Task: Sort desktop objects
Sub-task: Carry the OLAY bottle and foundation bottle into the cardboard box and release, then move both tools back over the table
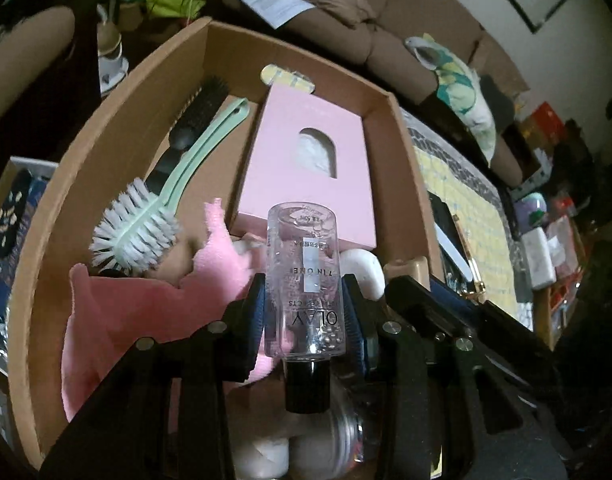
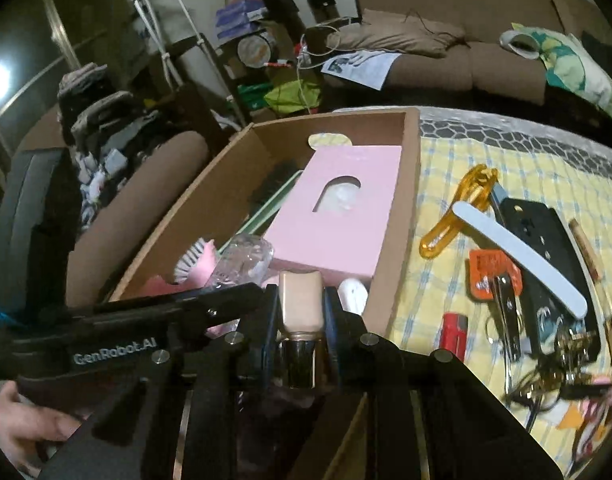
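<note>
We hold two toiletries over the cardboard box (image 1: 105, 128), likely because it collects the care items. Our left gripper (image 1: 303, 312) is clamped on a clear Olay bottle (image 1: 303, 272), base forward, above the pink cloth (image 1: 145, 304); our right gripper (image 2: 301, 308) is clamped on a beige foundation bottle (image 2: 300, 300) at the box's near edge. Only the right view shows the unsorted nail file (image 2: 518, 252), orange clip (image 2: 458, 216) and keys on the checked cloth; only the left shows the green brush (image 1: 145, 220) whole.

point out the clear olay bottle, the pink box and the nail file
clear Olay bottle (image 1: 303, 280), left wrist view, on its label
pink box (image 2: 338, 216), right wrist view, on its top face
nail file (image 2: 518, 256), right wrist view, mid-length
</note>
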### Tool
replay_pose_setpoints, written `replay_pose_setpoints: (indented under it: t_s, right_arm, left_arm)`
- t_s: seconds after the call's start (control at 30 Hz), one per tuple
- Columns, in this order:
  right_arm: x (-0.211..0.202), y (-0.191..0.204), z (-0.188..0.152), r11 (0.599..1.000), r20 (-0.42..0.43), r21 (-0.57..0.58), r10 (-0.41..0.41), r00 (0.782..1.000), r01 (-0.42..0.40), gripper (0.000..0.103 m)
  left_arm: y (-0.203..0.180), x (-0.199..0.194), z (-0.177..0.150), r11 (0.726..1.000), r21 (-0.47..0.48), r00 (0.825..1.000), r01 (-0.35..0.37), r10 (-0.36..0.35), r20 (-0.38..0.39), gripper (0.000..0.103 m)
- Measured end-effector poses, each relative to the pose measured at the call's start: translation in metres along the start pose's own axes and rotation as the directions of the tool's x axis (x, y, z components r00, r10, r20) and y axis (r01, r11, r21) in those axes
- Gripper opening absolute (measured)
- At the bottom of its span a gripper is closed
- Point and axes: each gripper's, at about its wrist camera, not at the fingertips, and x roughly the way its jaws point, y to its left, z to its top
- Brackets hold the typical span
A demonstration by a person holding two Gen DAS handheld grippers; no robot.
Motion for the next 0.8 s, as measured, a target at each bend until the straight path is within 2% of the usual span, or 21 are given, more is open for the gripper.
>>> replay_pose_setpoints:
  t_s: [0.13, 0.2, 0.23, 0.27, 0.4, 0.47, 0.53, 0.6, 0.63, 0.7, 0.73, 0.77, 0.8]
  right_arm:
    - [0.006, -0.002, -0.001, 1.000, -0.002, -0.014, 0.011, 1.000, -0.011, 0.023]
    - [0.003, -0.003, 0.000, 1.000, 0.003, 0.001, 0.020, 1.000, -0.020, 0.027]
    - [-0.001, -0.004, 0.001, 1.000, 0.012, 0.003, 0.009, 1.000, -0.009, 0.035]
    - [-0.004, -0.004, 0.002, 1.000, 0.017, 0.004, 0.003, 1.000, -0.003, 0.037]
    - [-0.018, -0.011, 0.001, 0.999, 0.029, 0.043, 0.018, 0.999, -0.019, 0.038]
    - [-0.028, -0.013, 0.000, 0.999, 0.032, 0.052, 0.000, 0.999, -0.002, 0.048]
    - [-0.040, -0.016, -0.003, 0.998, 0.036, 0.061, -0.003, 0.999, 0.001, 0.049]
    - [-0.053, -0.021, -0.004, 0.998, 0.042, 0.066, -0.014, 0.999, 0.011, 0.053]
    - [-0.064, -0.025, -0.005, 0.997, 0.050, 0.071, -0.026, 0.998, 0.022, 0.058]
    - [-0.080, -0.032, -0.006, 0.996, 0.063, 0.083, -0.045, 0.997, 0.040, 0.069]
    - [-0.091, -0.038, -0.007, 0.994, 0.076, 0.098, -0.064, 0.995, 0.057, 0.077]
    - [-0.100, -0.043, -0.008, 0.992, 0.088, 0.108, -0.080, 0.993, 0.070, 0.082]
    - [-0.112, -0.050, -0.010, 0.988, 0.104, 0.126, -0.102, 0.989, 0.088, 0.083]
  left_arm:
    - [0.009, 0.000, 0.001, 0.999, -0.050, 1.000, 0.019, -0.020, -0.010, 0.035]
    - [0.011, -0.007, 0.001, 0.998, -0.061, 1.000, 0.020, -0.020, -0.002, 0.039]
    - [0.013, -0.010, 0.002, 0.997, -0.068, 1.000, 0.022, -0.022, 0.006, 0.039]
    - [0.015, -0.017, 0.002, 0.997, -0.074, 0.999, 0.028, -0.026, 0.020, 0.041]
    - [0.024, -0.025, 0.006, 0.996, -0.087, 0.999, 0.021, -0.017, 0.044, 0.042]
    - [0.032, -0.027, 0.007, 0.993, -0.115, 0.999, 0.030, -0.025, 0.045, 0.042]
    - [0.035, -0.030, 0.008, 0.992, -0.125, 0.998, 0.037, -0.031, 0.053, 0.042]
    - [0.031, -0.036, 0.007, 0.992, -0.116, 0.998, 0.041, -0.034, 0.062, 0.042]
    - [0.028, -0.039, 0.006, 0.994, -0.104, 0.997, 0.039, -0.032, 0.067, 0.043]
    - [0.016, -0.046, 0.002, 0.998, -0.062, 0.997, 0.024, -0.019, 0.071, 0.054]
    - [0.006, -0.050, -0.002, 0.999, -0.031, 0.997, 0.016, -0.014, 0.078, 0.064]
    - [-0.001, -0.053, -0.005, 1.000, -0.010, 0.997, 0.014, -0.013, 0.082, 0.072]
    - [-0.010, -0.055, -0.009, 1.000, 0.014, 0.996, 0.013, -0.014, 0.085, 0.074]
